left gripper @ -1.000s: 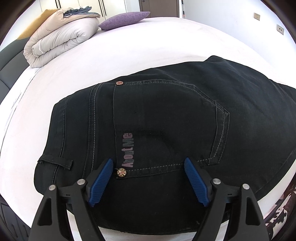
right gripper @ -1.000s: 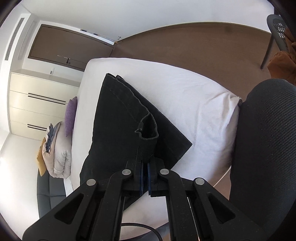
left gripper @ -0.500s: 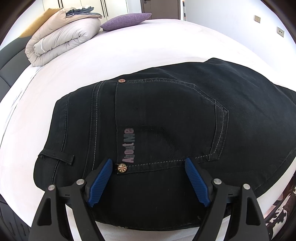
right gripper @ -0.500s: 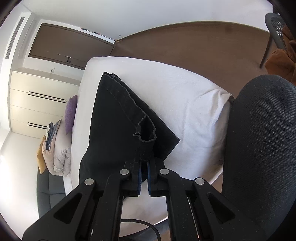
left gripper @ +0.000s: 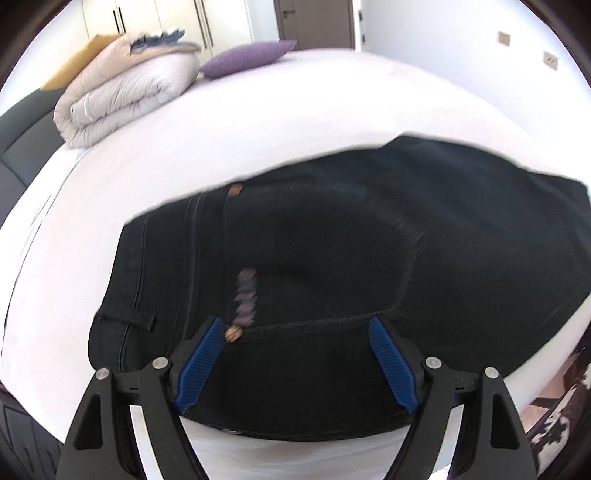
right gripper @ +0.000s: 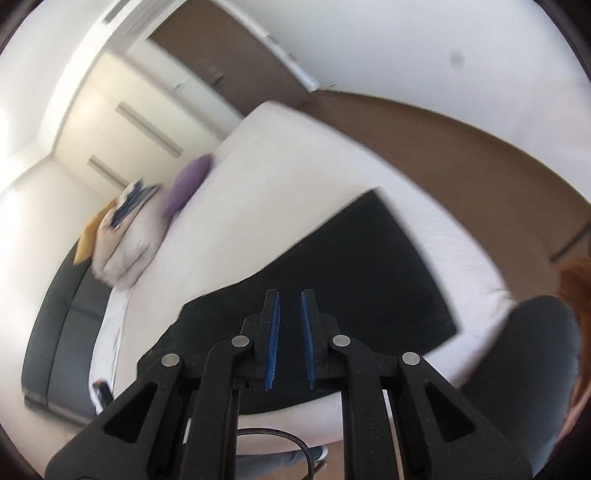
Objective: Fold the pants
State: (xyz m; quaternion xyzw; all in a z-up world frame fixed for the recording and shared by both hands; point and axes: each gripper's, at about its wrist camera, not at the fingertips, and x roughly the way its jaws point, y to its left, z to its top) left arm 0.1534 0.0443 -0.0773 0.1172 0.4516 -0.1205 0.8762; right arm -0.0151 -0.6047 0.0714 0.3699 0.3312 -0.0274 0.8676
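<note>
A white-sheeted bed (left gripper: 332, 110) fills the room; at eleven o'clock, white wardrobe doors (left gripper: 166, 18); brown wooden floor (right gripper: 461, 155) at two o'clock.

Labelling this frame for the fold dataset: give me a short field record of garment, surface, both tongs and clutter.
garment: black pants, lying flat, folded, back pocket up
surface: white bed
left tongs: open wide over the waistband, gripping nothing
right tongs: jaws have just been opening, narrow gap, nothing between them, above the pants
clutter: folded duvet and purple pillow at the far end of the bed
</note>
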